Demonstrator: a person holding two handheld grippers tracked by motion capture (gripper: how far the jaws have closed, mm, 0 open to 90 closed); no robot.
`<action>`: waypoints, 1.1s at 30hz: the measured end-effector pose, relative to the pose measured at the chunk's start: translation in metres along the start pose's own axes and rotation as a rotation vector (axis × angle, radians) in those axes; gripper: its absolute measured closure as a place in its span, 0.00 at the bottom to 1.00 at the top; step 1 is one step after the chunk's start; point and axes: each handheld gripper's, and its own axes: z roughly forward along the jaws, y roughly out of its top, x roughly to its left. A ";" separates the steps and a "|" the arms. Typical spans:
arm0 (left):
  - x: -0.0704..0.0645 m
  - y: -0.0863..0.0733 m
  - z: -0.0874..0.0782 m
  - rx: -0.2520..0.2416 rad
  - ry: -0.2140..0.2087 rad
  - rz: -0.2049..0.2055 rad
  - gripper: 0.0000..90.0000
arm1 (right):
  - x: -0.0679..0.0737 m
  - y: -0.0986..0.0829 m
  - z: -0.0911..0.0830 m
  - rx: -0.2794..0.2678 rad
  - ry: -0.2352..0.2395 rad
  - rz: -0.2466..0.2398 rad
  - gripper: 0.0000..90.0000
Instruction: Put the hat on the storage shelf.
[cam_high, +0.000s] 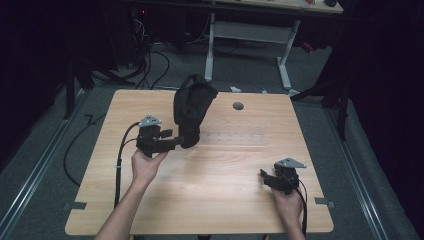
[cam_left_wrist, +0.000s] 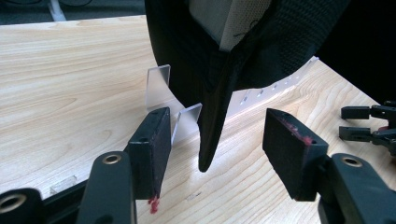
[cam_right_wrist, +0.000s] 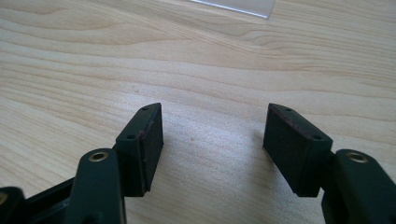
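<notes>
Wooden surface, bare toward its near edge. Black cap perched on a clear stand near the far edge, brim hanging down, so it's reachable. Left gripper: jaws wide apart, straddling the brim, nothing held. Right gripper: parked by the near right corner, jaws open, empty.

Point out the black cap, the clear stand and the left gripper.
Cap (cam_high: 192, 107): high view, on its crown.
Stand (cam_left_wrist: 159, 84): left gripper view, on its upright clear panel.
Left gripper (cam_left_wrist: 212, 140): left gripper view, midway between its open fingers.
</notes>
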 end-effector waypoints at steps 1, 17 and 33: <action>0.000 0.001 -0.002 0.001 0.000 0.002 0.47 | 0.000 0.000 0.000 0.000 0.000 0.001 0.42; 0.003 0.011 -0.026 -0.030 0.009 0.013 0.47 | 0.000 0.000 0.000 0.002 0.003 0.002 0.41; 0.006 0.011 -0.046 -0.057 0.024 0.023 0.46 | 0.000 0.000 0.000 0.000 0.002 -0.005 0.41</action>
